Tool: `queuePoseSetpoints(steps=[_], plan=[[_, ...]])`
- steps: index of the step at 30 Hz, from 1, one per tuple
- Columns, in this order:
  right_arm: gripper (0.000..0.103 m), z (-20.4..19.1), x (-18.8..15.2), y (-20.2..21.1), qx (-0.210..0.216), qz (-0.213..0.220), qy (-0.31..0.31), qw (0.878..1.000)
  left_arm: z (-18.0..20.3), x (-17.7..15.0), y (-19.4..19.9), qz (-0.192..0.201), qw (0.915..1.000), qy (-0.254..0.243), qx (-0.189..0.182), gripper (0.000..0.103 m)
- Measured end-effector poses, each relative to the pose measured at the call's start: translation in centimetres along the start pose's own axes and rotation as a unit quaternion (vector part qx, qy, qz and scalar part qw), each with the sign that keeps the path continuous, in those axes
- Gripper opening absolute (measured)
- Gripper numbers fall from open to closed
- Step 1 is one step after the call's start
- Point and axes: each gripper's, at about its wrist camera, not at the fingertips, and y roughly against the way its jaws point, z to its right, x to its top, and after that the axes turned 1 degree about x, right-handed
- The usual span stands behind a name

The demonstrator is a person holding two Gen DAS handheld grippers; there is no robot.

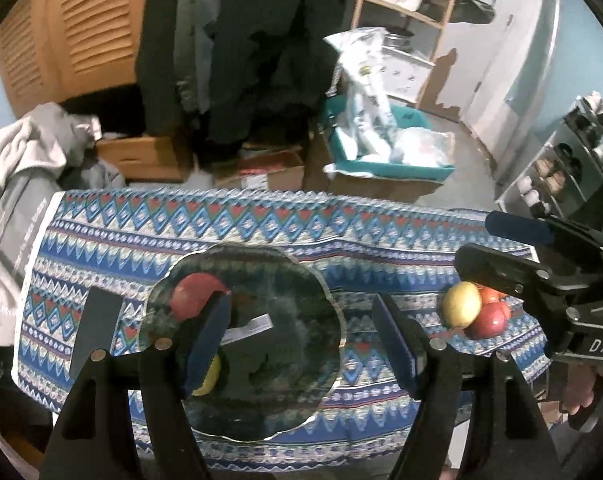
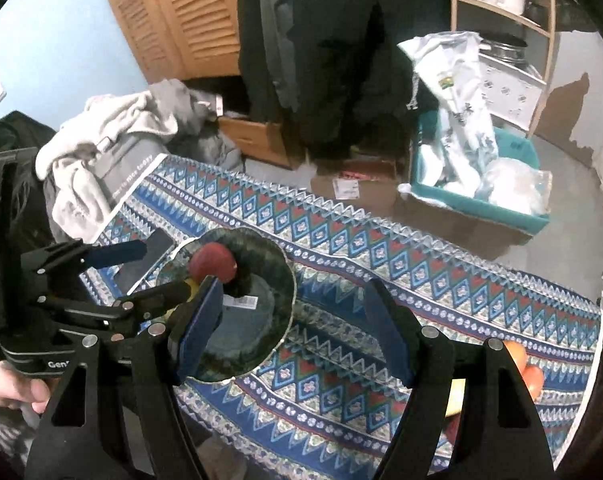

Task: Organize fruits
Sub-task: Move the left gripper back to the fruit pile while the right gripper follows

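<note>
A dark green glass plate [image 1: 285, 360] lies on the patterned cloth and holds a red apple [image 1: 191, 296] and a yellow fruit [image 1: 209, 376]. My left gripper [image 1: 301, 340] is open and empty just above the plate. To the right lie a yellow apple [image 1: 461, 304] and red apples [image 1: 491, 320]. My right gripper [image 2: 293, 332] is open and empty over the cloth right of the plate [image 2: 257, 320]; it also shows above those apples in the left wrist view [image 1: 501, 248]. The red apple [image 2: 213, 266] and the left gripper [image 2: 141, 272] show in the right wrist view.
A patterned cloth [image 1: 381, 240] covers the table. A dark phone [image 2: 145, 264] lies left of the plate. Orange and red fruit [image 2: 525, 364] sits at the right table edge. Grey clothing [image 1: 25, 168] is piled left; boxes [image 1: 261, 172] and a teal bin [image 1: 381, 152] stand behind.
</note>
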Motion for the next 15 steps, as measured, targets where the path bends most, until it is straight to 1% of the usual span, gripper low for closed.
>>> queuePoseSetpoints(steps=[2, 4, 15], plan=[[0.075, 0.6, -0.1, 0.9, -0.005, 0.006, -0.003, 1.000, 1.1, 0.1, 0.4, 0.003, 0.9999, -0.009, -0.005, 0.075], [0.075, 1.4, -0.3, 2.0, -0.012, 0.013, -0.005, 1.000, 2.0, 0.2, 0.6, 0.006, 0.9998, -0.016, -0.012, 0.079], [0.075, 7.9, -2.2, 6.6, -0.041, 0.037, -0.050, 0.997, 6.6, 1.2, 1.3, 0.014, 0.9985, -0.030, -0.043, 0.079]])
